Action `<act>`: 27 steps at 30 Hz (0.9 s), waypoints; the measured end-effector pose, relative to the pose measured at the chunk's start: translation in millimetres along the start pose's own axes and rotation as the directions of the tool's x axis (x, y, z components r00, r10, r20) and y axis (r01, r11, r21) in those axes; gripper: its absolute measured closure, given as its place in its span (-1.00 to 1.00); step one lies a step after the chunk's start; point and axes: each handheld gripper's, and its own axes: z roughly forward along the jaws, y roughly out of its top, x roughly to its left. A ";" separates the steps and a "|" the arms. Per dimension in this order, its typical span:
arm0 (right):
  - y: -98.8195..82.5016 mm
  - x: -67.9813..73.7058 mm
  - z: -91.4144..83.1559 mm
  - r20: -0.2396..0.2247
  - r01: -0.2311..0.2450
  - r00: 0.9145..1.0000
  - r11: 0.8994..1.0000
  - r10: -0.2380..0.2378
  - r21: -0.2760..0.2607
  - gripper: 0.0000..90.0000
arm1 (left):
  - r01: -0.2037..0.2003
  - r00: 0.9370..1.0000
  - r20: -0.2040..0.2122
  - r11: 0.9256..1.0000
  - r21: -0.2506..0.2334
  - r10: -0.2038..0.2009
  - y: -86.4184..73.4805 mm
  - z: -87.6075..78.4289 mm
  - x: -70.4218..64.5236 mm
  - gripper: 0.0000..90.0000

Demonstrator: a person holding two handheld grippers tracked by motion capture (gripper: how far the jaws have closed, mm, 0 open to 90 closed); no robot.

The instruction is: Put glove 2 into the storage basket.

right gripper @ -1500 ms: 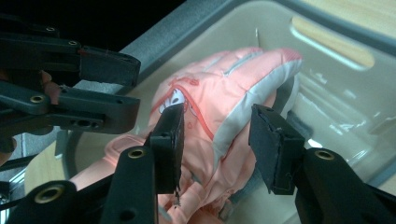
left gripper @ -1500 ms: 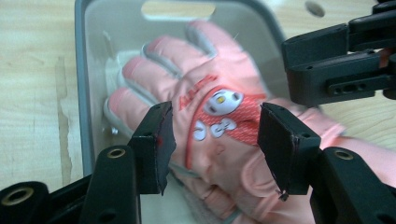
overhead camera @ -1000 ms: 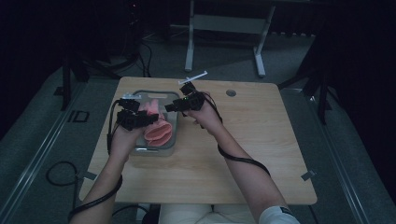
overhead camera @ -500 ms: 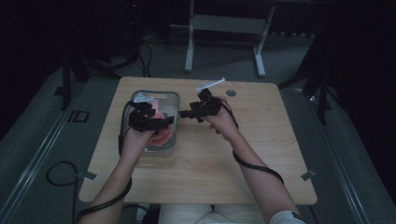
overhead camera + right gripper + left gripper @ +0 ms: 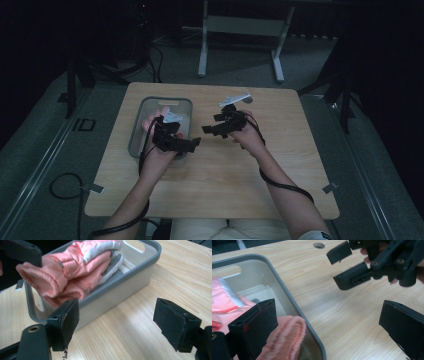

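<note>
While the table (image 5: 300, 165) carries a grey bin (image 5: 140, 272) at its left, the pink garment (image 5: 75, 267) lies bunched inside, one cuff hanging over the rim. It looks soft, light and floppy, so a thick fold or this cuff is the best hold. The left gripper (image 5: 324, 327) and right gripper (image 5: 117, 322) have just been opening; both stand wide, nothing between.
</note>
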 end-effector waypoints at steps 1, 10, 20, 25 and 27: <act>-1.9 -0.9 -0.8 0.003 0.001 1.000 1.000 -0.001 0.002 -0.54 | -0.003 1.000 0.008 1.000 -0.003 0.003 -0.7 0.7 -3.2 -0.97; -19.5 -8.4 -3.1 -0.012 -0.005 1.000 1.000 0.006 0.018 -0.53 | -0.058 0.998 0.038 0.998 -0.001 0.058 -7.5 7.2 -25.0 -0.97; -39.8 -16.3 -10.3 0.003 0.004 1.000 1.000 -0.004 0.005 -0.54 | -0.101 0.991 0.088 0.995 -0.009 0.101 -17.7 16.0 -45.2 -0.97; -50.8 -19.0 -12.0 0.011 0.013 1.000 1.000 -0.013 -0.006 -0.54 | -0.124 0.986 0.111 0.992 0.013 0.122 -25.9 25.0 -52.5 -0.97; -54.8 -20.7 -12.4 0.009 0.012 1.000 1.000 -0.012 -0.004 -0.54 | -0.123 0.985 0.123 0.992 0.022 0.120 -29.2 28.9 -54.4 -0.97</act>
